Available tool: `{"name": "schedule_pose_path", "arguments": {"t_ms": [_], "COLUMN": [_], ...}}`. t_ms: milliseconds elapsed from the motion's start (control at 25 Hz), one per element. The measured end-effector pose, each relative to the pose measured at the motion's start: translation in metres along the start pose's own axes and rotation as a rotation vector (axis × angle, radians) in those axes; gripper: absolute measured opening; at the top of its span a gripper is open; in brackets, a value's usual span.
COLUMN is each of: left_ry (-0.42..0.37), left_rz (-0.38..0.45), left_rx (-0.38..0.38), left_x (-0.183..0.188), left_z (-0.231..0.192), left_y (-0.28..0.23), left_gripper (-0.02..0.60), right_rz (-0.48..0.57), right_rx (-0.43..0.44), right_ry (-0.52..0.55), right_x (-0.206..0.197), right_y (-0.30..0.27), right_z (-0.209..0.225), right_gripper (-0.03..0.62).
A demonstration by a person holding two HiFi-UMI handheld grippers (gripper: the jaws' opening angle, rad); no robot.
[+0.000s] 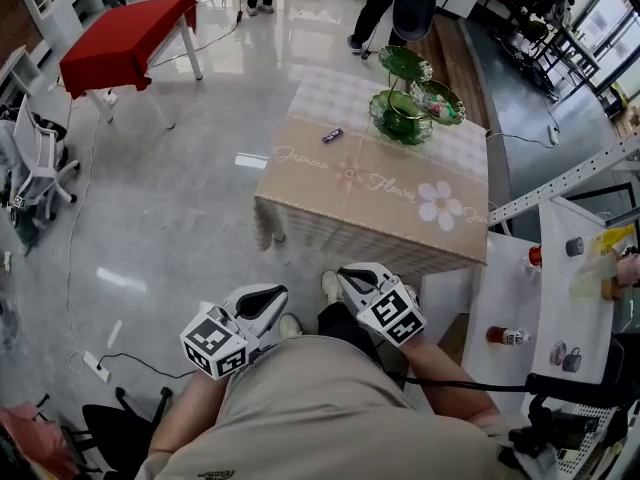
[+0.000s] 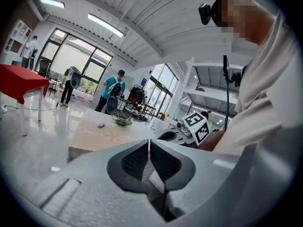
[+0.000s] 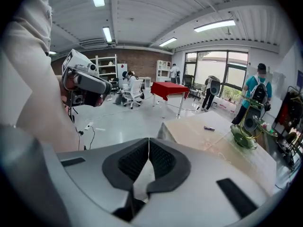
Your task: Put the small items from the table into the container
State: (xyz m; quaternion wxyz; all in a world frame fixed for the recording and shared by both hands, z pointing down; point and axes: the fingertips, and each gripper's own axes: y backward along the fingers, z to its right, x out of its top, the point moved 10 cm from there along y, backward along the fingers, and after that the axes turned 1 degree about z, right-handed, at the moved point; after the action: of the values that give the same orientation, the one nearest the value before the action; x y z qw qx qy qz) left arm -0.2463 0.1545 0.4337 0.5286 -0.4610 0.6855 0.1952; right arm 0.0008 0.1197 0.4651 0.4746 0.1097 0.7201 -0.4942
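A: Quick, L gripper [image 1: 278,292] state?
B: Clenched. Pads [image 2: 135,162] meet tip to tip in the left gripper view, nothing btwn them.
A: R gripper [image 1: 345,274]?
B: Same. Jaws pressed together in the right gripper view, pads [image 3: 135,162] touching, empty.
A: Where are they vs the table [image 1: 330,203]?
B: Both off the table's near edge, not over it. They're side by side, close in front of the person's torso, w/ floor below. The R one sits nearer the table's edge than the L.
A: Task stuff?
B: One small item [image 1: 332,135] in a dark purplish wrapper, lying flat on the table's far-left part, approx where the checked cloth meets the tan printed cloth.
A: Container?
B: The container [image 1: 405,103] is a green glass tiered dish stand on the table's far-right part, well apart from the small item.
A: Anything in it?
B: The right-hand dish has a few coloured bits, too small to ID.
A: Around the table?
B: Red table [image 1: 125,38] well beyond its far-left corner. White bench [image 1: 510,298] w/ small bottles [image 1: 507,336] just off its right side. People [image 1: 380,8] standing past its far edge.
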Motion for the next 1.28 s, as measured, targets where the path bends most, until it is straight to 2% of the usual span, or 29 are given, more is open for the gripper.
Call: {"name": "schedule_pose_path", "arguments": {"t_ms": [160, 560, 760, 960, 1160, 1280], "left_ry": [-0.026, -0.029, -0.012, -0.003, 0.012, 0.019], "left_rz": [0.001, 0.046, 0.080, 0.094, 0.078, 0.084], "left_rx": [0.021, 0.126, 0.114, 0.130, 0.158, 0.180], "left_x": [0.000, -0.001, -0.001, 0.002, 0.010, 0.022], "left_z": [-0.001, -0.006, -0.014, -0.026, -0.044, -0.052], "left_y": [0.007, 0.033, 0.031, 0.020, 0.002, -0.013], "left_gripper": [0.018, 0.018, 0.018, 0.018, 0.020, 0.020], "right_rz": [0.002, 0.001, -0.006, -0.016, -0.035, -0.041], "right_rx": [0.014, 0.054, 0.071, 0.083, 0.105, 0.108], "right_ry": [0.014, 0.074, 0.066, 0.079, 0.080, 0.118], "right_x": [0.005, 0.028, 0.027, 0.021, 0.018, 0.024], "right_y": [-0.005, -0.024, -0.034, -0.047, -0.069, -0.085], "right_z": [-0.006, -0.010, 0.000, 0.028, 0.081, 0.125], "right_gripper": [0.018, 0.017, 0.017, 0.018, 0.024, 0.084]}}
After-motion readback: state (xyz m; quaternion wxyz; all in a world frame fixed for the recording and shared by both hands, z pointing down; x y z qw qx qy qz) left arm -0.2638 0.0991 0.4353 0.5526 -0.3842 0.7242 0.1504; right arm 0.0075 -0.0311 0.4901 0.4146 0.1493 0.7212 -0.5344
